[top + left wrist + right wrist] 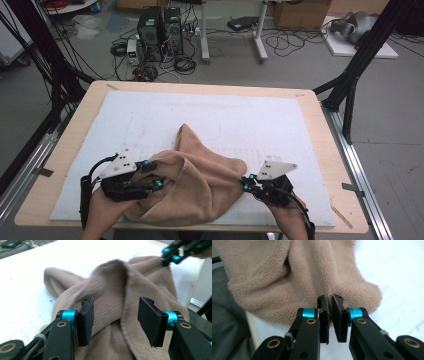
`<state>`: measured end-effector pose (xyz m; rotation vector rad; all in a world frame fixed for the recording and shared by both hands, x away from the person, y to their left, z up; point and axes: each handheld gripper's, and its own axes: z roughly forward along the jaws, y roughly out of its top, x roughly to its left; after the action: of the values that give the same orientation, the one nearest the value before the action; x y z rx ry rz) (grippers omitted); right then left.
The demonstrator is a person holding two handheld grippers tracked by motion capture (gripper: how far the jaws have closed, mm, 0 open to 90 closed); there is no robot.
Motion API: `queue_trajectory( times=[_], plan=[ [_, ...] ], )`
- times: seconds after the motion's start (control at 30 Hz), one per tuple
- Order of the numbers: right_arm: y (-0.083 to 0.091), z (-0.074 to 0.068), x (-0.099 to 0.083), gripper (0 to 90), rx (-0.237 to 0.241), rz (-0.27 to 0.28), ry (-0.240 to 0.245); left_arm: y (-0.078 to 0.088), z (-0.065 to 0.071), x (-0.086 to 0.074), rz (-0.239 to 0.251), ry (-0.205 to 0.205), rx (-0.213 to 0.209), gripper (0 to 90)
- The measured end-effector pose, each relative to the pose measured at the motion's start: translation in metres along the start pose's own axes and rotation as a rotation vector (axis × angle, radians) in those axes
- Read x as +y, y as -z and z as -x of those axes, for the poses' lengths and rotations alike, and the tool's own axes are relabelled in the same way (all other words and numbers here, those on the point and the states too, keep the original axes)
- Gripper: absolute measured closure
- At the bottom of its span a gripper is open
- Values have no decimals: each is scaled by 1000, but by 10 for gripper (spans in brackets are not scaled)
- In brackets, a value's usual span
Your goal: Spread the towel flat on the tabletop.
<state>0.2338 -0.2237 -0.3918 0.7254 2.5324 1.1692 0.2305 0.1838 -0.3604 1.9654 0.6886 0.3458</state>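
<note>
White mat (210,112) on wood table (320,130), PC towers (160,30) behind

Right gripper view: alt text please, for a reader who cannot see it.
The right gripper has its two black jaws nearly together at the edge of a tan fleece cloth, which lies bunched on a white mat. Whether the pads pinch the fabric cannot be told.

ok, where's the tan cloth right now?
High view: the tan cloth lies bunched on the white mat at the table's near edge, between both grippers.
</note>
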Motion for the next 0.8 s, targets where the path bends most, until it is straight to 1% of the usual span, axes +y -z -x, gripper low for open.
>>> queue_trajectory(
  times=[0.07,0.1,0.13,0.17,0.2,0.27,0.3,0.33,0.37,0.43,0.53,0.63,0.67,0.7,0.8],
  plan=[
    [4,-5,-6,842,8,-19,3,2,0,0,4,1,5,460],
    [5,-8,-8,832,20,-27,9,4,0,0,11,6,5,457],
    [6,-10,-8,813,31,-22,13,6,0,0,13,5,6,457],
    [8,-12,-7,776,33,-10,22,8,0,0,18,7,12,455],
    [9,-13,-4,735,34,3,26,11,-1,1,20,8,16,454],
    [12,-11,4,688,43,31,26,15,-3,2,29,13,22,453],
    [12,-7,13,650,34,43,33,17,-5,3,32,15,25,453],
    [12,-7,13,650,34,43,33,18,-6,3,35,18,30,452],
    [10,-4,18,627,29,41,35,19,-8,4,36,19,32,452],
    [3,4,27,600,21,31,39,18,-10,4,33,20,35,449],
    [-16,18,37,561,31,24,29,13,-15,2,18,29,32,445],
    [-38,34,44,541,65,15,-5,7,-19,-1,5,44,33,430],
    [-51,42,46,535,65,-7,-11,6,-20,-2,0,43,34,426],
    [-51,42,46,535,65,-7,-11,5,-20,-3,3,50,34,426],
    [-70,52,45,536,66,-49,-32,3,-23,-3,-5,48,37,420]
  ],
)
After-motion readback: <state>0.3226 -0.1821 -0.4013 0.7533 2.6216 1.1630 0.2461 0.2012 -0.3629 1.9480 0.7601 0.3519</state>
